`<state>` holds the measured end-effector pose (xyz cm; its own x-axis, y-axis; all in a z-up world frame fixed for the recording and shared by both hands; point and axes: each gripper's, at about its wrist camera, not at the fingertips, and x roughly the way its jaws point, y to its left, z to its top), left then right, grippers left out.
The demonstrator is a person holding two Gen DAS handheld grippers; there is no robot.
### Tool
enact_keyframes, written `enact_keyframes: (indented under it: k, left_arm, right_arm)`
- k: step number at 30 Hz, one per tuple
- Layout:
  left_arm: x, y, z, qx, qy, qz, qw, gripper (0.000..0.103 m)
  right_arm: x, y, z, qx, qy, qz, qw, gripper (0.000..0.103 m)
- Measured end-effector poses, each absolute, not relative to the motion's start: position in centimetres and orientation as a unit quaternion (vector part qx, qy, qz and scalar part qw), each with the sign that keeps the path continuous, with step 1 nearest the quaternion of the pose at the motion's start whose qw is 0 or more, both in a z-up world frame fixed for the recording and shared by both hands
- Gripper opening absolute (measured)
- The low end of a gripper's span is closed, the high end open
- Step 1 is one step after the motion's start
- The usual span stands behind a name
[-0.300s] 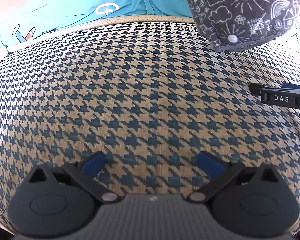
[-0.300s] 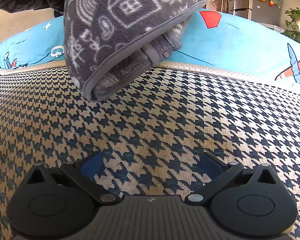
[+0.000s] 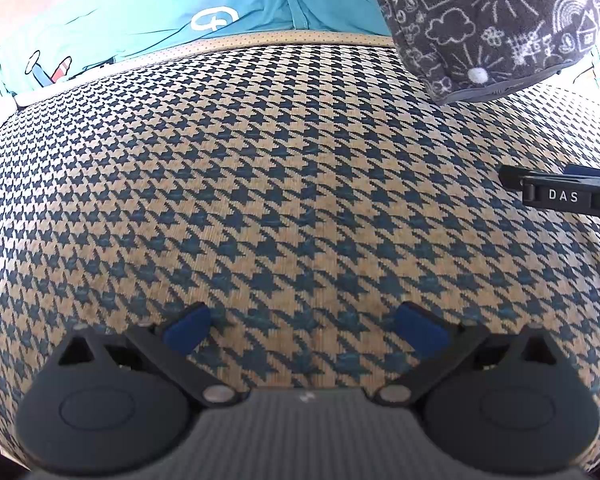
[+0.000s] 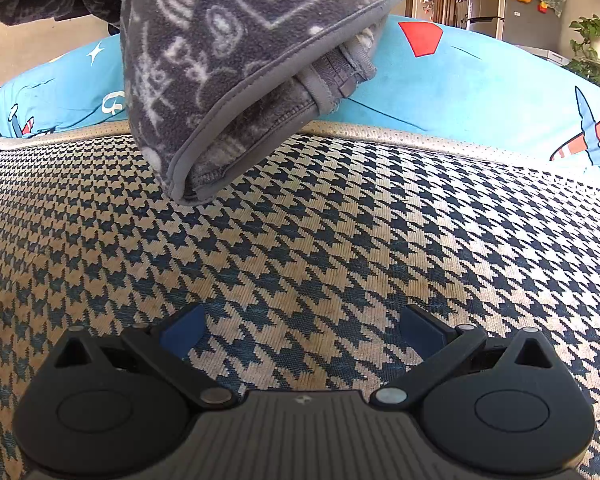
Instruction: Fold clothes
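Both the left tongs (image 3: 306, 326) and right tongs (image 4: 302, 326) hang spread and empty above a houndstooth cushion (image 3: 260, 184); a folded grey fleece garment (image 4: 236, 60) lies at its far edge.

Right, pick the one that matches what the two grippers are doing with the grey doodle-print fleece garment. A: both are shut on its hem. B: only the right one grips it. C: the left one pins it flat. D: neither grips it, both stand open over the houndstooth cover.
D: the left gripper and right gripper both show blue pads spread wide with only houndstooth cover between them, while the fleece garment lies further ahead.
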<state>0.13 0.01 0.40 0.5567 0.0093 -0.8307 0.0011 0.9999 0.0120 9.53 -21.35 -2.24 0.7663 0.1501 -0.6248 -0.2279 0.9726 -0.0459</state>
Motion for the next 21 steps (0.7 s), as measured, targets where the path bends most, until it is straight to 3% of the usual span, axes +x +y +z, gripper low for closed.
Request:
enact_keyframes:
  k: [21]
  left_arm:
    - [0.33,0.05,0.21,0.006,0.471,0.002,0.882,0.103]
  right_arm:
    - [9.53,-21.33,-2.24,-0.06,0.327,0.1,0.938,0.103]
